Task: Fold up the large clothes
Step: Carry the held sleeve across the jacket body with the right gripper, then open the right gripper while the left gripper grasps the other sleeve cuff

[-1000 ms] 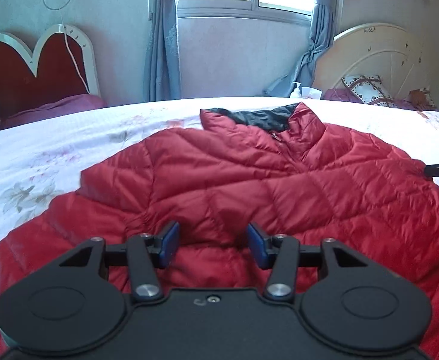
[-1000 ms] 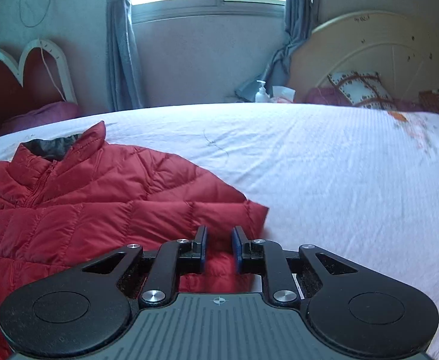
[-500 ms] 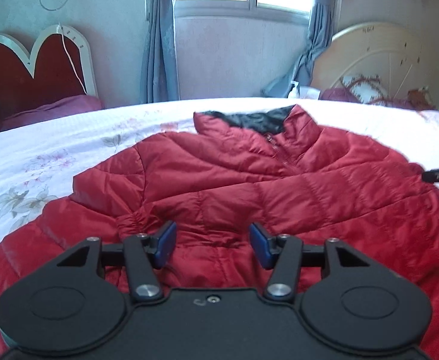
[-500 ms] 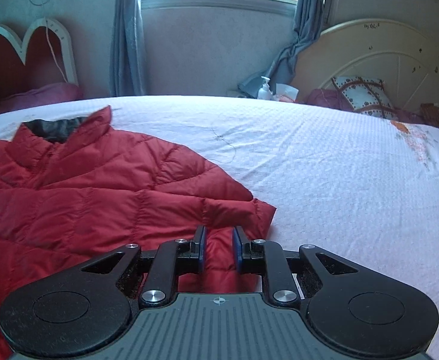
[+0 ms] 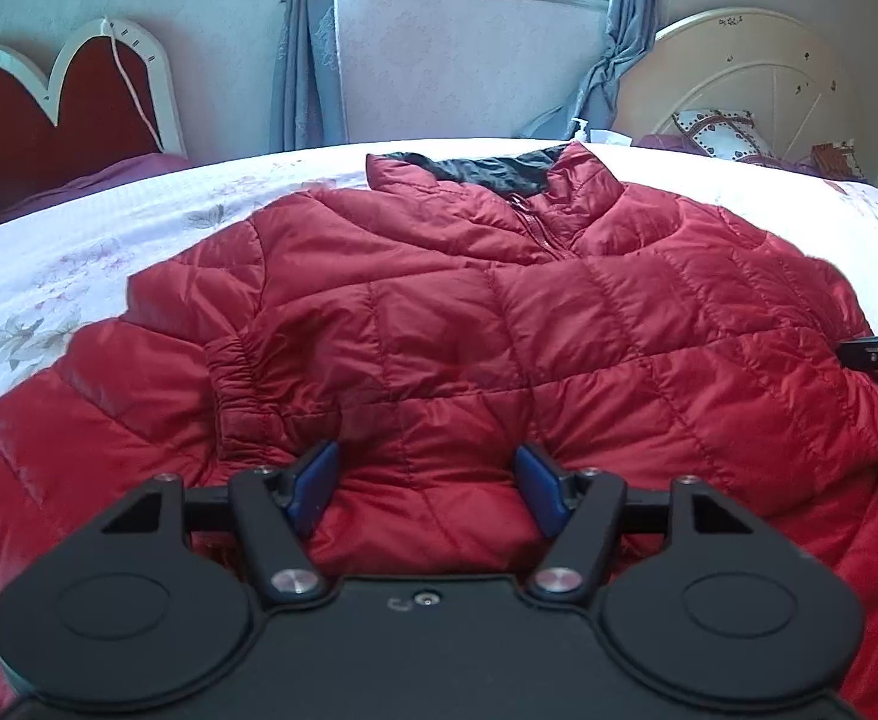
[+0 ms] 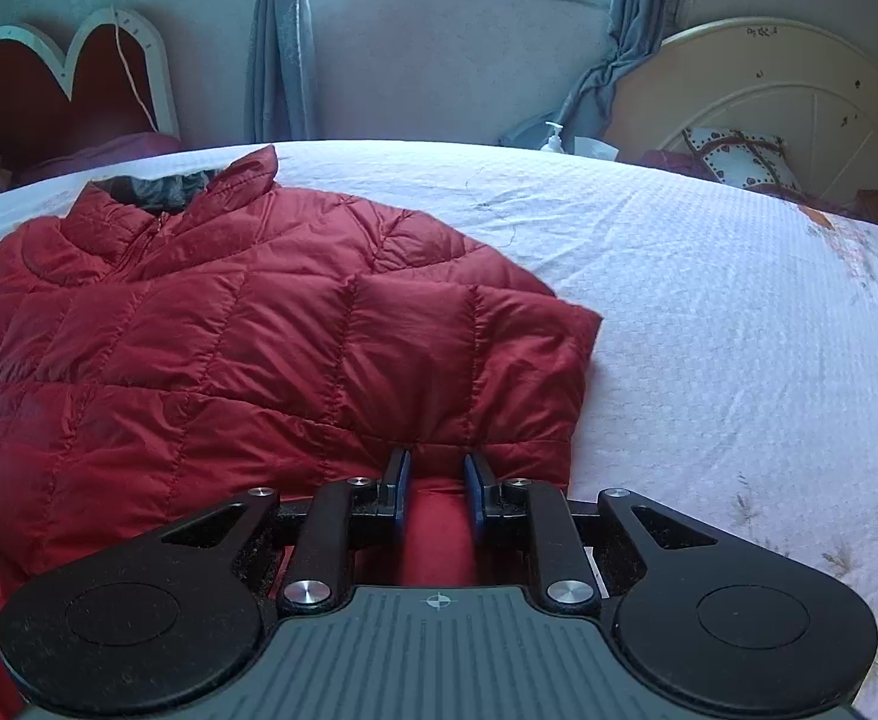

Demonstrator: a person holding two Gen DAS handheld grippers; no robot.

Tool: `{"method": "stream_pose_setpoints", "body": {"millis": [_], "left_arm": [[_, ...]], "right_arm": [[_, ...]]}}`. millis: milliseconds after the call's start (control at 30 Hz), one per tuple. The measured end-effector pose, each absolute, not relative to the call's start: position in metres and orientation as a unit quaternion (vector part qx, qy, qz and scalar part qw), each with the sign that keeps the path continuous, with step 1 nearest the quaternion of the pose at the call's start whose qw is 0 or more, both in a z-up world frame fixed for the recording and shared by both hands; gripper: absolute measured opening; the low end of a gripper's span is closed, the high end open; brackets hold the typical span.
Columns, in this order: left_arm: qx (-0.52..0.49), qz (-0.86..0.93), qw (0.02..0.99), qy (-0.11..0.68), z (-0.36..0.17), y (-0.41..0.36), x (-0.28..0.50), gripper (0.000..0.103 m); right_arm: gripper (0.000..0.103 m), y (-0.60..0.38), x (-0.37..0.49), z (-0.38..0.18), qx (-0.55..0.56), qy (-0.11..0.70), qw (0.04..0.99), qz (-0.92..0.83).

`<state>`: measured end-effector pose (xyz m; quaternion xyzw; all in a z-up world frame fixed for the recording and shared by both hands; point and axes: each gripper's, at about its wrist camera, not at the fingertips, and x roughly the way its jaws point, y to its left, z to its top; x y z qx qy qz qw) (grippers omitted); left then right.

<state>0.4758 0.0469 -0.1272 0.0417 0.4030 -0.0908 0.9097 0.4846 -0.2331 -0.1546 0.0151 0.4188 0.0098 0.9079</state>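
The left gripper (image 5: 427,483) stands wide open at the bottom centre of its frame, blue pads apart over a fold of the red down jacket (image 5: 469,324) — the jacket fills the middle and runs up to its dark-lined collar (image 5: 487,171). The right gripper (image 6: 436,480) is narrowed onto a ridge of the jacket (image 6: 247,336), pinching it, with the garment spreading to the left — the white bedspread (image 6: 739,348) lies to the right.

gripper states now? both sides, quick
Left gripper: open, fingers spread over the red jacket, holding nothing.
Right gripper: fingers closed on a fold of the jacket's hem.
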Motion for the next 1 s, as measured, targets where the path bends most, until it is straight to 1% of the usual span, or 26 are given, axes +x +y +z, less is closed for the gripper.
{"method": "stream_pose_setpoints", "body": {"millis": [67, 100, 133, 167, 267, 367, 467, 500, 533, 667, 700, 733, 767, 800, 933, 1000], "left_arm": [[0.031, -0.091, 0.916, 0.389, -0.116, 0.051, 0.466, 0.062], [0.027, -0.09, 0.918, 0.384, -0.112, 0.053, 0.46, 0.064], [0.022, -0.089, 0.92, 0.38, -0.11, 0.056, 0.455, 0.069], [0.022, -0.089, 0.921, 0.379, -0.11, 0.057, 0.451, 0.071], [0.041, -0.097, 0.907, 0.407, -0.126, 0.054, 0.457, 0.072], [0.051, -0.095, 0.907, 0.408, -0.131, 0.051, 0.461, 0.073], [0.04, -0.094, 0.908, 0.406, -0.124, 0.053, 0.459, 0.071], [0.034, -0.095, 0.911, 0.4, -0.12, 0.056, 0.456, 0.075], [0.031, -0.094, 0.914, 0.393, -0.118, 0.057, 0.453, 0.082], [0.027, -0.095, 0.917, 0.386, -0.11, 0.061, 0.444, 0.083], [0.028, -0.094, 0.918, 0.385, -0.108, 0.062, 0.442, 0.083], [0.029, -0.093, 0.919, 0.382, -0.104, 0.063, 0.438, 0.084], [0.03, -0.091, 0.921, 0.377, -0.101, 0.065, 0.435, 0.085], [0.03, -0.087, 0.924, 0.372, -0.098, 0.069, 0.43, 0.089], [0.018, -0.056, 0.929, 0.366, -0.091, 0.096, 0.407, 0.094], [0.013, -0.035, 0.931, 0.363, -0.09, 0.115, 0.392, 0.094]], "right_arm": [[0.018, -0.236, 0.472, -0.142, 0.022, 0.407, 0.913, 0.004], [0.018, -0.237, 0.466, -0.137, 0.022, 0.405, 0.914, 0.0], [0.018, -0.238, 0.46, -0.133, 0.023, 0.402, 0.915, -0.001], [0.018, -0.238, 0.455, -0.133, 0.025, 0.404, 0.915, -0.001], [0.018, -0.234, 0.456, -0.155, 0.012, 0.446, 0.895, -0.006], [0.018, -0.229, 0.458, -0.157, 0.001, 0.444, 0.896, -0.014], [0.018, -0.227, 0.454, -0.148, 0.007, 0.44, 0.898, -0.019], [0.019, -0.227, 0.449, -0.143, 0.009, 0.434, 0.901, -0.021], [0.019, -0.226, 0.445, -0.139, 0.008, 0.429, 0.903, -0.024], [0.019, -0.223, 0.432, -0.126, 0.006, 0.417, 0.909, -0.028], [0.03, -0.222, 0.429, -0.122, 0.006, 0.412, 0.911, -0.029], [0.047, -0.221, 0.424, -0.117, 0.005, 0.404, 0.914, -0.031], [0.084, -0.219, 0.418, -0.111, 0.001, 0.386, 0.922, -0.037], [0.091, -0.217, 0.411, -0.105, -0.007, 0.366, 0.93, -0.04], [0.091, -0.211, 0.395, -0.089, -0.009, 0.352, 0.936, -0.032], [0.091, -0.206, 0.388, -0.086, -0.016, 0.346, 0.937, -0.037]]}}
